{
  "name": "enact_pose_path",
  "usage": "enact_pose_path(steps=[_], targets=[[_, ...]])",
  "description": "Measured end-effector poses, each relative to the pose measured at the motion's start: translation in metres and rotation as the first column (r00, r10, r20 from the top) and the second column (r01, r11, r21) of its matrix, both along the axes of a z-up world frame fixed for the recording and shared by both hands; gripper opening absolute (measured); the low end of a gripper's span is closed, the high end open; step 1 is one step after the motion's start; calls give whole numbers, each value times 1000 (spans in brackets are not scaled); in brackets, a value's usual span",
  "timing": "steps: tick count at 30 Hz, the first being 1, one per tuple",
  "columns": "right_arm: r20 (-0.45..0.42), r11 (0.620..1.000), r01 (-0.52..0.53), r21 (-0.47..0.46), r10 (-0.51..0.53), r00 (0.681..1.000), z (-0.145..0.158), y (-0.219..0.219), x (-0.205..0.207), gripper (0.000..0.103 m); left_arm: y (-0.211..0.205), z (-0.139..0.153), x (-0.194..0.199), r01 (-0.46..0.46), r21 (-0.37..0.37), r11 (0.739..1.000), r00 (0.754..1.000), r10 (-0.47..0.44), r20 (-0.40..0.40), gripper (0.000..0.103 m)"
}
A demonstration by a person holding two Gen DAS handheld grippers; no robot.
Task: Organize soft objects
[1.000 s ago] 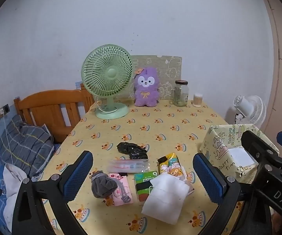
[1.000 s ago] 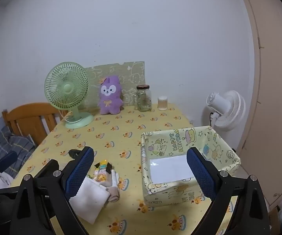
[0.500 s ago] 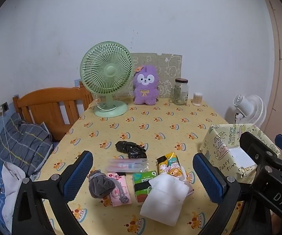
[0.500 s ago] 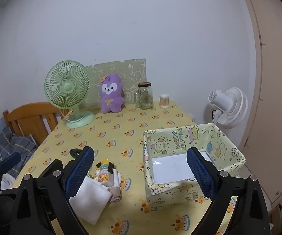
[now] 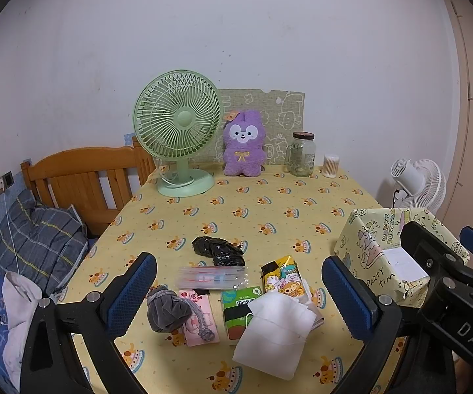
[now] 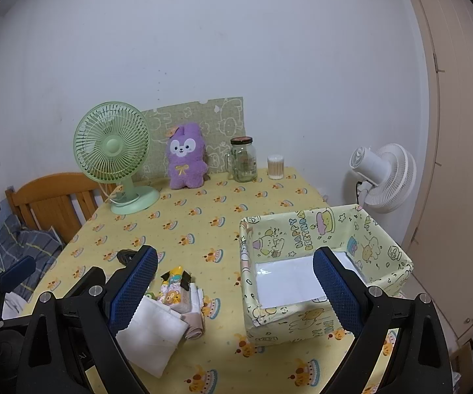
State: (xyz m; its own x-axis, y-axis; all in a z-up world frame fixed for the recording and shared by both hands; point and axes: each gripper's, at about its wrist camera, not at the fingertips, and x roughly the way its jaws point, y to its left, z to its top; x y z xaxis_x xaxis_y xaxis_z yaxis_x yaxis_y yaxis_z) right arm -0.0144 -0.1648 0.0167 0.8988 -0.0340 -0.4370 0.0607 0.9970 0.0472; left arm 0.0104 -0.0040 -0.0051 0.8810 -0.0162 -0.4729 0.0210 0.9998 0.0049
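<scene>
While hovering above the near table edge (image 5: pixel 361 197), both wide apart and empty: left gripper (image 5: pixel 239 292), right gripper (image 6: pixel 233 292). Paper-lined box (image 6: pixel 397 262) directly under right. Soft pile under left, nearer that hand: white cloth (image 5: pixel 279 331), long axis running away; grey pouch (image 5: pixel 167 312) left of it.

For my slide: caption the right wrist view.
Open right hand-held gripper hovers between white cloth and empty birthday-print box.
</scene>
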Motion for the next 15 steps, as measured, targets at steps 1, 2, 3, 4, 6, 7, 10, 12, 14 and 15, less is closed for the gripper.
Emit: enact_pose_path(steps=[1,2,3,4,6,7,10,12,14,15], targets=[[1,1000,0,1,0,1000,0,0,0,97,0,0,0,0,0,1000,1000,0,0,101],[1,1000,0,1,0,1000,0,0,0,97,1,0,1,0,0,1000,1000,0,1,101],[0,1000,0,1,0,1000,0,0,0,97,1,0,-1,0,-1,1000,1000,0,3,101],[0,1000,1,1,-1,1000,1,0,0,97,1,0,-1,0,-2,1000,1000,0,2,101],[1,1000,1,-1,-1,1000,1,1,0,97,0,0,-1,-1,0,1000,1000,1,3,101],[1,1000,2,-1,-2,1000,1,0,0,97,1,0,-1,0,0,1000,1000,0,2,101],[-1,1000,2,2,-2,1000,0,0,0,97,1,1,-1,0,0,1000,1000,0,2,101],[-2,1000,2,4,-2,1000,0,0,0,97,1,0,-1,0,0,1000,1000,0,3,101],[0,1000,3,2,-3,1000,0,0,-1,97,1,1,-1,0,-1,1000,1000,0,2,101],[0,1000,3,2,-3,1000,0,0,-1,97,1,1,-1,0,-2,1000,1000,0,2,101]])
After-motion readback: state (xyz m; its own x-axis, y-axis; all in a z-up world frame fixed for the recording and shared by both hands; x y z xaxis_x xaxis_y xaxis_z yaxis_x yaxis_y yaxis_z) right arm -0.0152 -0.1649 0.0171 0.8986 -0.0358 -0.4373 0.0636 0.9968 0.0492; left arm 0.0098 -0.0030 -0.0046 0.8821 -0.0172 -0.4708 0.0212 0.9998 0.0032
